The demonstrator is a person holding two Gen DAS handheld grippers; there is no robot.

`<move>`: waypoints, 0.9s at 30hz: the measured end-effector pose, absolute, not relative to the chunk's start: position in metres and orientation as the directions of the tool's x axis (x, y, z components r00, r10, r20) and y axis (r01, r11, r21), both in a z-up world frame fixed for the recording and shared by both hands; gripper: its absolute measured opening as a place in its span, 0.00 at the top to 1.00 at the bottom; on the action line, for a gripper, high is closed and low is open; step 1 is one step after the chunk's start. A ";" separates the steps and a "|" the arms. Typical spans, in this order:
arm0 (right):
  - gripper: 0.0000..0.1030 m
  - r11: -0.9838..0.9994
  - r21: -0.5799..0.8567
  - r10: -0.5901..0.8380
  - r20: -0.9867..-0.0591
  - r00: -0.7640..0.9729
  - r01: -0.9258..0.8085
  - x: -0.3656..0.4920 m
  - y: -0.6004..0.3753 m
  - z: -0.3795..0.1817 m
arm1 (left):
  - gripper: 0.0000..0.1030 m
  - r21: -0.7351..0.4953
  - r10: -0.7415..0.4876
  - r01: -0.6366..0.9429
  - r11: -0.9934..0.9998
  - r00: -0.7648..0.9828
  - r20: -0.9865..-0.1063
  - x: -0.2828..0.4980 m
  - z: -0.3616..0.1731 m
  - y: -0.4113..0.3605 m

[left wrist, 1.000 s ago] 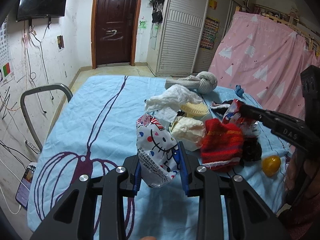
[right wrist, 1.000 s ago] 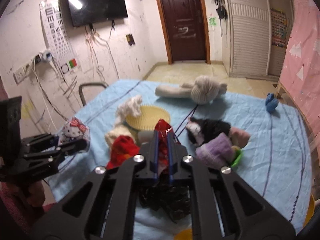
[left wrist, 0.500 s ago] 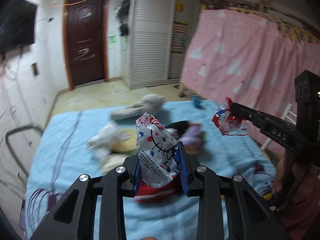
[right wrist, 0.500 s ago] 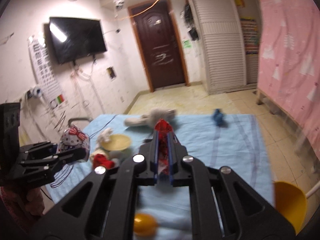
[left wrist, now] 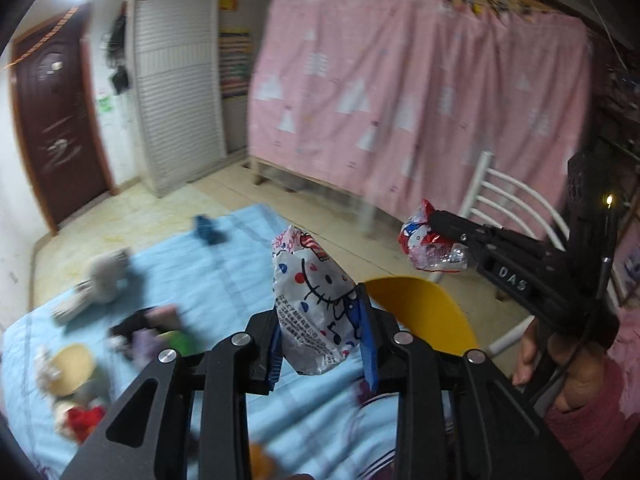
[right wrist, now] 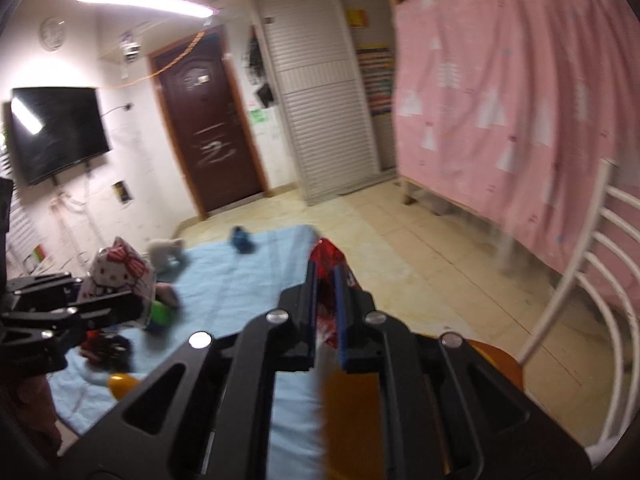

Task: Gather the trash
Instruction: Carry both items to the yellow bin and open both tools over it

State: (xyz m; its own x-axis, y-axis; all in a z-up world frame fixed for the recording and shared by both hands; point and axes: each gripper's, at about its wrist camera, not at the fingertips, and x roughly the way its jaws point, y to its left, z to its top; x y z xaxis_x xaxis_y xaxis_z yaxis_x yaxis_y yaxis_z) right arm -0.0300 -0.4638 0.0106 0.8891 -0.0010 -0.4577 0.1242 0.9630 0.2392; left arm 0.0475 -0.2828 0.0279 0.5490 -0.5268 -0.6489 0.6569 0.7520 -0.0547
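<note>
The left gripper (left wrist: 322,332) is clamping a white cartoon wrapper (left wrist: 316,300) between its jaws, holding it upright above the blue sheet (left wrist: 224,264). The right gripper (right wrist: 326,312) is pinching a red wrapper (right wrist: 329,276) with jaws nearly together, in the air right of the bed. A yellow bin (left wrist: 420,312) is sitting just below both, beside a white chair (right wrist: 580,280).

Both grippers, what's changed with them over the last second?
Both swung away from the pile on the blue cloth toward the pink curtain and yellow chair, lifting their loads clear. Nothing was let go: the left gripper still clamps the white cartoon wrapper, the right gripper the red wrapper.
</note>
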 end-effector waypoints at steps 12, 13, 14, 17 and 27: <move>0.93 0.937 0.245 -0.112 -0.462 0.880 0.248 -0.053 -0.515 -0.004 | 0.58 -0.249 -0.602 0.708 0.661 0.302 -0.740 0.068 -0.007 -0.385; 0.93 0.937 0.250 -0.108 -0.464 0.879 0.246 -0.053 -0.516 -0.005 | 0.47 -0.251 -0.599 0.704 0.664 0.300 -0.742 0.070 -0.009 -0.386; 0.92 0.936 0.253 -0.104 -0.465 0.879 0.244 -0.052 -0.517 -0.005 | 0.44 -0.254 -0.598 0.699 0.668 0.301 -0.743 0.071 -0.011 -0.387; 0.88 0.934 0.261 -0.096 -0.471 0.877 0.243 -0.049 -0.517 -0.007 | 0.40 -0.238 -0.585 0.688 0.685 0.324 -0.744 0.071 -0.009 -0.384; 0.44 0.939 0.261 -0.078 -0.474 0.877 0.225 -0.046 -0.503 -0.006 | 0.40 -0.250 -0.577 0.635 0.731 0.378 -0.724 0.068 0.005 -0.349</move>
State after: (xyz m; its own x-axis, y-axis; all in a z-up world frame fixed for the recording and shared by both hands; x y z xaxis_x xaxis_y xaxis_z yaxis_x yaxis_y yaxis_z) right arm -0.0458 -0.5032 -0.0057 0.8768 -0.0779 -0.4744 0.2246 0.9389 0.2609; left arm 0.0682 -0.3487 0.0049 0.3779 -0.5765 -0.7245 0.6353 0.7306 -0.2501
